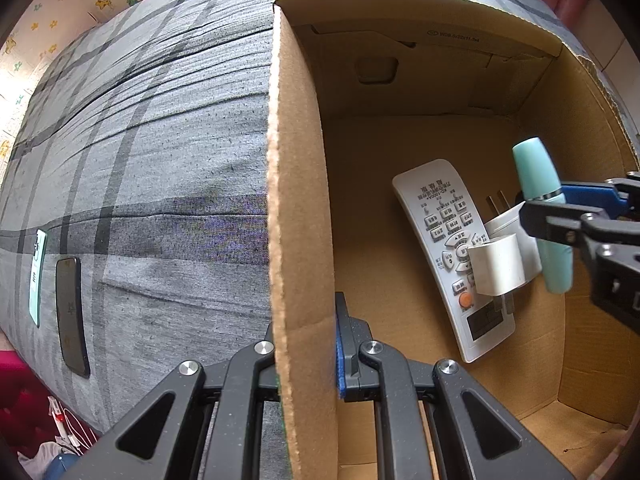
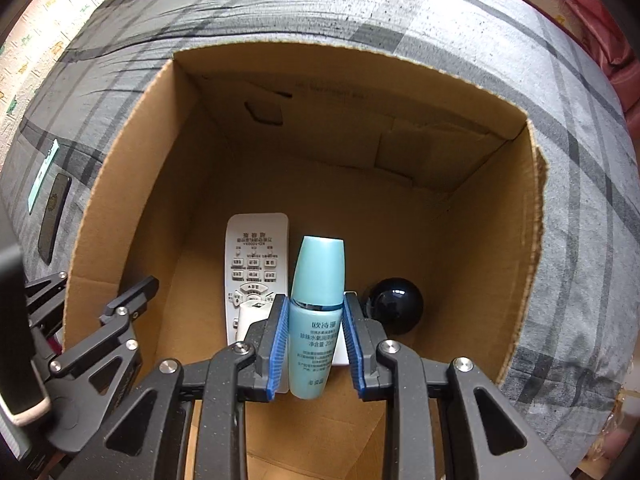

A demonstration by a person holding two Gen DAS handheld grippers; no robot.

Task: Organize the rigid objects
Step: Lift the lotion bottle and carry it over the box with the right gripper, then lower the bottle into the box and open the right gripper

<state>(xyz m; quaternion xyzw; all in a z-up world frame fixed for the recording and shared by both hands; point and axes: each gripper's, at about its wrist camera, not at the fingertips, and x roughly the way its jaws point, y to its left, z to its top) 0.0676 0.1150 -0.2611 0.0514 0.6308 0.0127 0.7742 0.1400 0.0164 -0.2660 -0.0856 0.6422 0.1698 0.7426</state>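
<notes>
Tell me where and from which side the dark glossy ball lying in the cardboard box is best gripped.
Grip the dark glossy ball across its widest middle, coming straight down from above. It is round and smooth, so pads set off-centre would likely slip. It lies on the floor of the cardboard box, whose walls block any sideways approach. The turquoise bottle in the right gripper crowds one side.

Grey plaid bedspread point(image 1: 160, 160) fills the scene. Wallpaper with small animal and star prints point(image 1: 48, 28) lies at the far left; red fabric point(image 2: 600, 12) at the far right.
</notes>
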